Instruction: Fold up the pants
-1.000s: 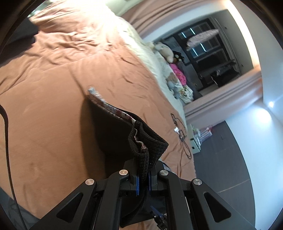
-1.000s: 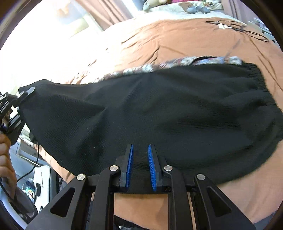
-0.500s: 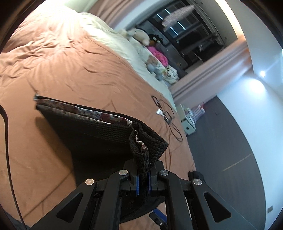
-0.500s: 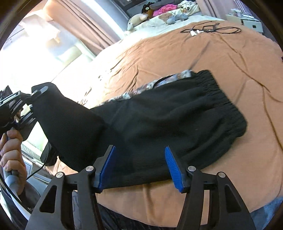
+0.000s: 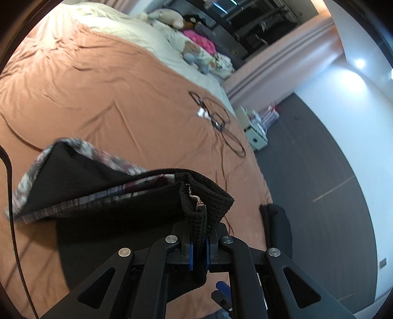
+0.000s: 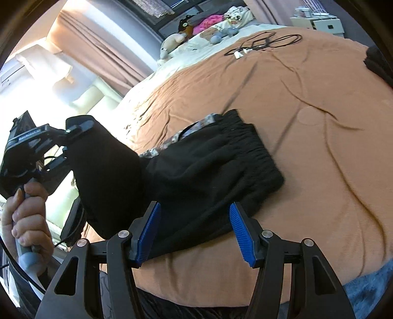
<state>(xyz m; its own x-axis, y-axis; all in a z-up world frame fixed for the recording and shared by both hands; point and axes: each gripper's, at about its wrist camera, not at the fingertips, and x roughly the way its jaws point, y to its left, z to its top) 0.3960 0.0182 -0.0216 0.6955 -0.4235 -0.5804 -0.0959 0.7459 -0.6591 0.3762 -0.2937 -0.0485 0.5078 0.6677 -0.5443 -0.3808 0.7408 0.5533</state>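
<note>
Black knit pants (image 6: 216,157) with a patterned lining lie on the brown bedspread (image 6: 319,147), elastic waistband (image 6: 248,137) to the right. My left gripper (image 5: 198,247) is shut on a bunched black end of the pants (image 5: 110,191) and holds it lifted, so the fabric drapes down to the bed. In the right wrist view that gripper (image 6: 71,137) sits at the left with a person's hand (image 6: 27,213) on its handle. My right gripper (image 6: 194,233) stands open just above the pants' near edge, and its blue pads (image 6: 239,235) touch nothing.
A black cable with a white plug (image 5: 216,117) lies farther up the bedspread (image 5: 98,86). Stuffed toys (image 5: 172,17) sit at the pillows. Another dark garment (image 5: 277,228) hangs at the bed's right edge. A white unit (image 5: 255,130) stands on the grey floor.
My right gripper opened, let go of the pants' near edge and drew back. My left gripper swung sideways with its held end, lifting the fabric into a hanging fold.
</note>
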